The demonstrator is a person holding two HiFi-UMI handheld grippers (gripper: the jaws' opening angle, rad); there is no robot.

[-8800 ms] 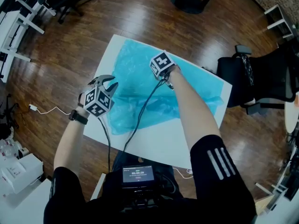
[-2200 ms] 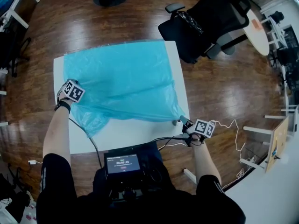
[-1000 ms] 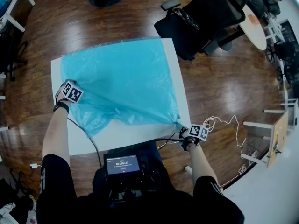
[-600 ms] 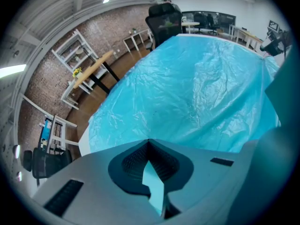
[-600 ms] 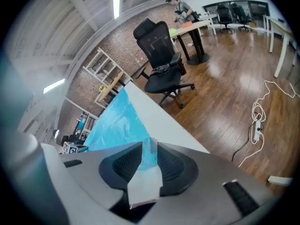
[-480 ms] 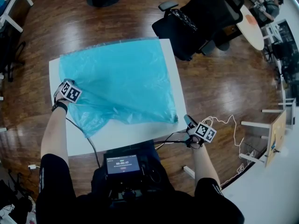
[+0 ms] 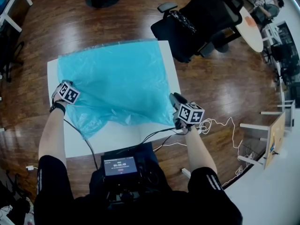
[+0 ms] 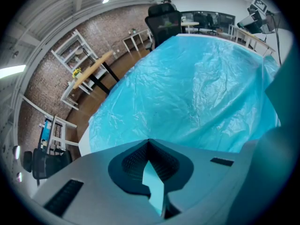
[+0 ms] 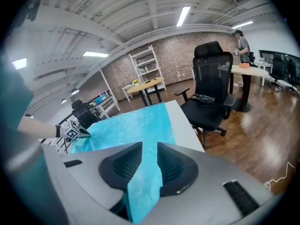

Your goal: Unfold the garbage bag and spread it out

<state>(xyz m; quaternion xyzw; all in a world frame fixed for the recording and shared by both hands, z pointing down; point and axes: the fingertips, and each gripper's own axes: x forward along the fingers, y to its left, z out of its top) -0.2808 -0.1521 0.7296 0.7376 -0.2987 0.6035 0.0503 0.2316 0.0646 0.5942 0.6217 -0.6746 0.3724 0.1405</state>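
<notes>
Swung the right gripper up and back in over the near right corner of the table since half a second ago, after hanging just off that edge; jaws just been opening too. Head view first: garbage bag spread pretty flat over most of the white top, with a wrinkly flap sagging toward the near edge just beside the left gripper. Bag's near right corner sitting right under the right gripper. Black office chair parked on the floor beyond the right gripper. Over to the left gripper view: jaws squeezed together on a thin sliver of the blue film, rest of the bag stretching out ahead and to the right. Right gripper view next: jaws standing partway apart, a strip of bag running through the gap and drooping below, loose rather than pinched. More bag lying ahead of those jaws, left gripper way off to the left at the bag's far edge, chair ahead and to the right.
</notes>
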